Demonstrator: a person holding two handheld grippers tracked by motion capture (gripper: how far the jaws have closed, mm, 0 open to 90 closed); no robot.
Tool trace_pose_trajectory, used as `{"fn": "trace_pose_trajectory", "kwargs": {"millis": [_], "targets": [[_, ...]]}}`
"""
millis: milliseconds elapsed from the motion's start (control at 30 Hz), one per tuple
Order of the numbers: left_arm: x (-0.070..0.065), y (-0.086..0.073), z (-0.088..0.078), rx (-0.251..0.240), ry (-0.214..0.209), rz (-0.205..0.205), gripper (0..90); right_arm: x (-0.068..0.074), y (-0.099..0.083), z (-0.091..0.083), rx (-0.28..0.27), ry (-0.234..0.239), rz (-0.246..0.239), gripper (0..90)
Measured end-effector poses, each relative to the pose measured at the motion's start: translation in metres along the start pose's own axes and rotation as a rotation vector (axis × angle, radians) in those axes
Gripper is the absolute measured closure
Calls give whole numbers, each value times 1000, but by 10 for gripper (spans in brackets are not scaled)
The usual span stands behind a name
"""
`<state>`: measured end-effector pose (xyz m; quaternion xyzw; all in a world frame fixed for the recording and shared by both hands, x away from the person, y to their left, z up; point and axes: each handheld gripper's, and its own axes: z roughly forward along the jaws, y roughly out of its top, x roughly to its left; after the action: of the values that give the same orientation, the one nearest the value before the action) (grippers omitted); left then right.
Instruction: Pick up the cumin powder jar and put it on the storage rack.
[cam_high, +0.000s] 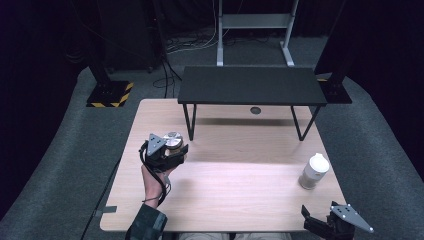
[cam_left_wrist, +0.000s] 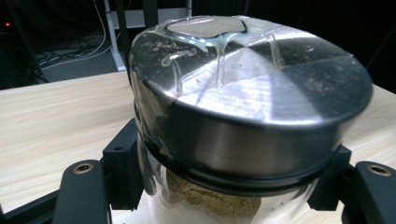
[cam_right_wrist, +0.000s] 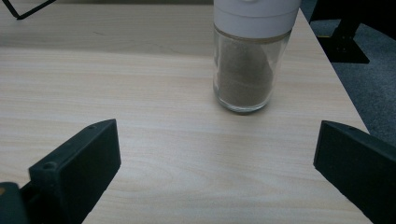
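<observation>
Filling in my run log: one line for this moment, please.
left hand-held gripper: shut on metal-lidded jar | right hand-held gripper: open | white-capped jar: standing

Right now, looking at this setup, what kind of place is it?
Probably a lab or recording studio, not a kitchen: black curtains all round, hazard-striped stand bases on grey carpet, and a bare wooden table holding two jars, one with a metal lid.

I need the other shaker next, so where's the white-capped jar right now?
In the high view the white-capped jar stands upright near the table's right edge, just ahead of the open right tool.
</observation>
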<state>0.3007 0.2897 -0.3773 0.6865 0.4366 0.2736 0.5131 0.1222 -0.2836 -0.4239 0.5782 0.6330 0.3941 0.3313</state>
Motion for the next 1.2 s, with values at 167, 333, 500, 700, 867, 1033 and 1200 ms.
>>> {"fn": "trace_pose_trajectory", "kwargs": {"millis": [167, 333, 500, 700, 867, 1033, 1200], "targets": [[-1, 5, 6, 5, -3, 13, 298, -1, 0, 0, -1, 3, 6, 0], [0, 9, 10, 9, -5, 19, 299, -3, -1, -1, -3, 6, 14, 0], [-1, 13, 13, 10, -6, 25, 299, -3, -1, -1, -8, 2, 15, 0], [0, 21, 18, 17, -12, 43, 299, -4, -1, -2, -7, -4, 20, 0], [0, 27, 22, 18, -19, 45, 299, -4, -1, -2, 0, -10, 31, 0], [0, 33, 26, 18, -26, 55, 299, -5, 0, -2, 2, -12, 34, 0], [0, 38, 28, 18, -29, 59, 299, -6, 0, -3, 3, -14, 37, 0]]}}
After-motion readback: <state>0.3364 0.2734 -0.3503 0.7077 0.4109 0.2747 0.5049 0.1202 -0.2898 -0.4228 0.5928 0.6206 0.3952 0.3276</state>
